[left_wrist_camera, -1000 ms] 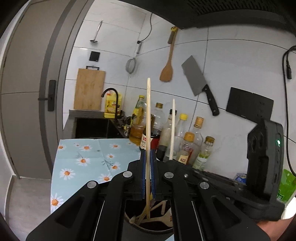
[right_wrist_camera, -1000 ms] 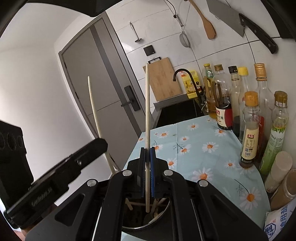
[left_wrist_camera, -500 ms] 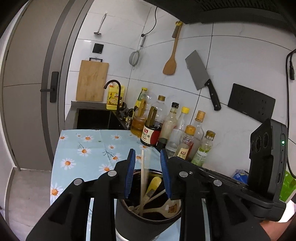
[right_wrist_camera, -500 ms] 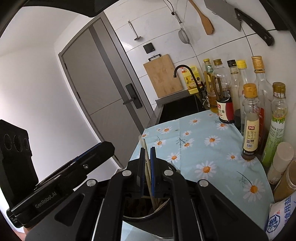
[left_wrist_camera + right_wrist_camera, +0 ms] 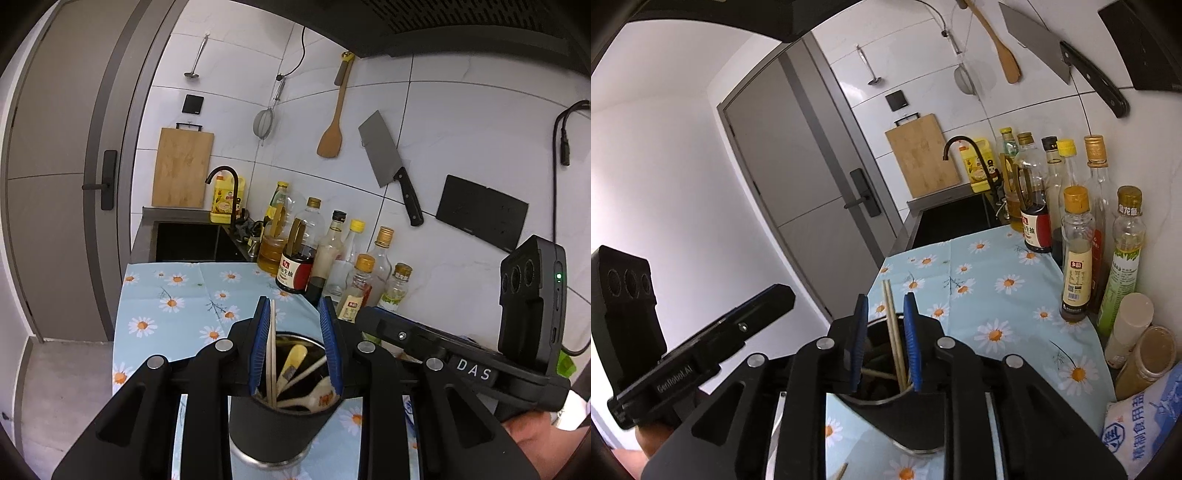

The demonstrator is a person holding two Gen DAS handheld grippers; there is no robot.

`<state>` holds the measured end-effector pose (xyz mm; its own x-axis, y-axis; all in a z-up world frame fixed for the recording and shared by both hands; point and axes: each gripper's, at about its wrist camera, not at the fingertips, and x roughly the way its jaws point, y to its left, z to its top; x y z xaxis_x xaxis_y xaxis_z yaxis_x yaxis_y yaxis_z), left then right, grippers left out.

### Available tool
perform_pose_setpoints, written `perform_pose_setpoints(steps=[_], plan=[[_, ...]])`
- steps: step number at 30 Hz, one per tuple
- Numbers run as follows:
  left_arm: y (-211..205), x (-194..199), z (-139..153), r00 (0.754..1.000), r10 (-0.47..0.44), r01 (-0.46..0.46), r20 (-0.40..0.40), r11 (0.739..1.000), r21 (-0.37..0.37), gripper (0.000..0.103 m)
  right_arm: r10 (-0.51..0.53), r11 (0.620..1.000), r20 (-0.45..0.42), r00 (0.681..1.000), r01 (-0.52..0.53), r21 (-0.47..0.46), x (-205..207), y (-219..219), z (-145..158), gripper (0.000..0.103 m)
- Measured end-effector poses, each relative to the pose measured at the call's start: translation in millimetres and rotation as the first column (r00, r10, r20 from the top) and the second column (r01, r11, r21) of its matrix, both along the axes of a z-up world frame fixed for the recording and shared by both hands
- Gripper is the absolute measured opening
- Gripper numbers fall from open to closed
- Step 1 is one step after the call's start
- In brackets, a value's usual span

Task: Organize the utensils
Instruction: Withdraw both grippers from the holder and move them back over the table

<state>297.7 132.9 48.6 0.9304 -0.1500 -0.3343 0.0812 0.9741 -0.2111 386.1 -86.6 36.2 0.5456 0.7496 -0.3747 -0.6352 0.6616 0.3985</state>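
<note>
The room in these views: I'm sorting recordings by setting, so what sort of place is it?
Most likely a home kitchen: a cleaver and wooden spatula hang on the tiled wall, condiment bottles line the counter, and a sink with a faucet sits beyond.

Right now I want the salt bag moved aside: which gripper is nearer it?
Right. The right gripper hovers over the utensil cup, with the salt bag to its right; the left gripper is over the same cup but on the side away from the bag.
</note>
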Motion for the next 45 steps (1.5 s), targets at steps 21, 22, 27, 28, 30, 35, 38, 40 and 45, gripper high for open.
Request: perform_pose_setpoints(steps=[21, 22, 27, 28, 30, 35, 38, 40, 45], plan=[[31.9, -106.5, -41.0, 0.968, 0.084, -0.105, -0.237, 0.992, -0.075, 0.026, 0.476, 0.725, -0.179, 0.861, -0.5, -0.474, -84.7, 57.1, -37.4, 0.032], [31.3, -109.8, -45.7, 0.965, 0.084, -0.106, -0.25, 0.991, -0.077, 0.026, 0.494, 0.697, -0.2, 0.846, -0.523, -0.49, -87.1, 61.4, -42.6, 0.032], [30.9, -124.2, -77.3, 0.936, 0.094, -0.144, -0.34, 0.982, -0.125, 0.026, 0.548, 0.558, -0.306, 0.778, -0.613, -0.56, -96.3, 83.1, -75.0, 0.032], [30.9, -126.8, -83.6, 0.93, 0.1, -0.156, -0.354, 0.979, -0.132, 0.026, 0.553, 0.527, -0.336, 0.763, -0.632, -0.568, -97.6, 88.1, -83.5, 0.032], [32.2, -134.6, -99.3, 0.916, 0.107, -0.181, -0.386, 0.971, -0.159, 0.026, 0.557, 0.474, -0.377, 0.74, -0.656, -0.587, -99.9, 96.5, -96.6, 0.031], [34.6, -151.4, -128.3, 0.892, 0.115, -0.238, -0.438, 0.942, -0.238, 0.026, 0.561, 0.341, -0.461, 0.688, -0.699, -0.628, -106.2, 114.7, -126.3, 0.031], [33.1, -160.0, -144.6, 0.877, 0.113, -0.262, -0.468, 0.927, -0.267, 0.026, 0.56, 0.269, -0.493, 0.666, -0.708, -0.652, -109.7, 122.1, -138.4, 0.025], [33.0, -167.2, -152.4, 0.869, 0.115, -0.277, -0.481, 0.919, -0.281, 0.026, 0.549, 0.207, -0.51, 0.662, -0.699, -0.685, -112.1, 124.0, -147.9, 0.023], [31.6, -177.4, -167.6, 0.855, 0.105, -0.289, -0.507, 0.909, -0.3, 0.026, 0.488, 0.094, -0.57, 0.66, -0.69, -0.718, -113.4, 119.9, -167.2, 0.014]])
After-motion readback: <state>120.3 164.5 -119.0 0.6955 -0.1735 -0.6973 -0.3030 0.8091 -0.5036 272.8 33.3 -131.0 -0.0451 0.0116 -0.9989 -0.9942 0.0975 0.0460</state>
